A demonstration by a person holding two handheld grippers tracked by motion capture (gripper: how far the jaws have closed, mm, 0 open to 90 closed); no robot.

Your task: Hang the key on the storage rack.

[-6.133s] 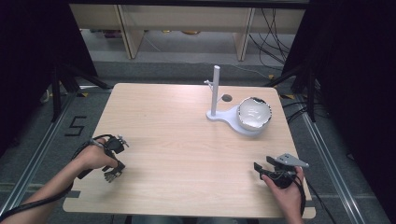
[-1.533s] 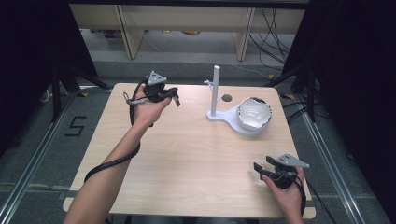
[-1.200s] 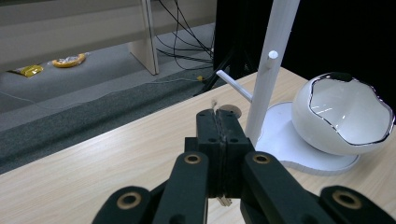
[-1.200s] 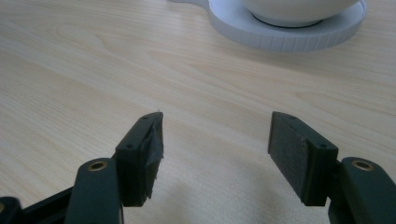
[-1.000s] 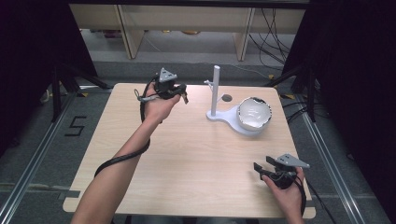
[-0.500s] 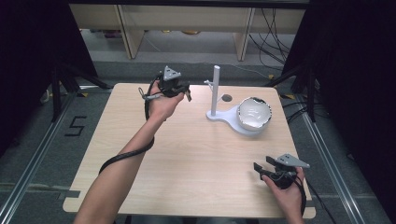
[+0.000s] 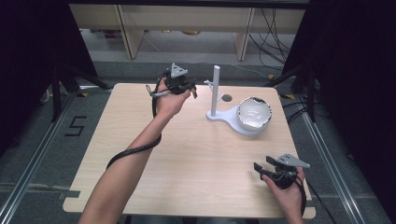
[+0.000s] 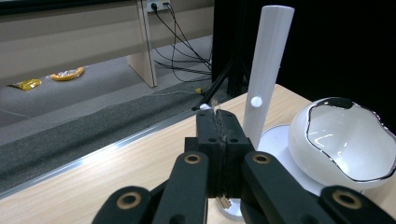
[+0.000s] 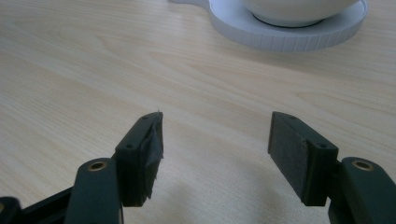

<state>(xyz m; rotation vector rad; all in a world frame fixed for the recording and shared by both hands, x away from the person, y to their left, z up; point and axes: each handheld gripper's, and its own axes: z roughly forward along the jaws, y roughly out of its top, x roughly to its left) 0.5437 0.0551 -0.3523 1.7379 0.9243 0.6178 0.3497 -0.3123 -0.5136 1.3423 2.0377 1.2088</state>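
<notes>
Item 1: left gripper. I hold it raised over the far edge of the light wooden table, just beside the white upright post with its small side peg. In the left gripper view its black jaws are pressed together, and a thin pale sliver shows in the seam between them; I cannot tell what it is.

Item 2: right gripper. Rests low at the near right corner of the table, jaws spread, nothing between them; bare wood lies ahead in the right gripper view.

Item 3: white stand, a flat rounded base carrying the post. The post stands upright and nothing hangs on its peg.

Item 4: glossy white bowl with a dark wavy rim. Sits upright on the round end of the base, apparently empty.

Progress, as I judge it: the approach to the post is nearly made. Contact with the peg or post is not yet made, and whatever is to be hung or placed remains to do.

Edges and room: the stand sits at the far right, near the table's back edge. The left gripper works close to that edge, with floor and cables beyond. The table's middle and left lie open. The bowl crowds the post's right side, so I would come in from the left.
</notes>
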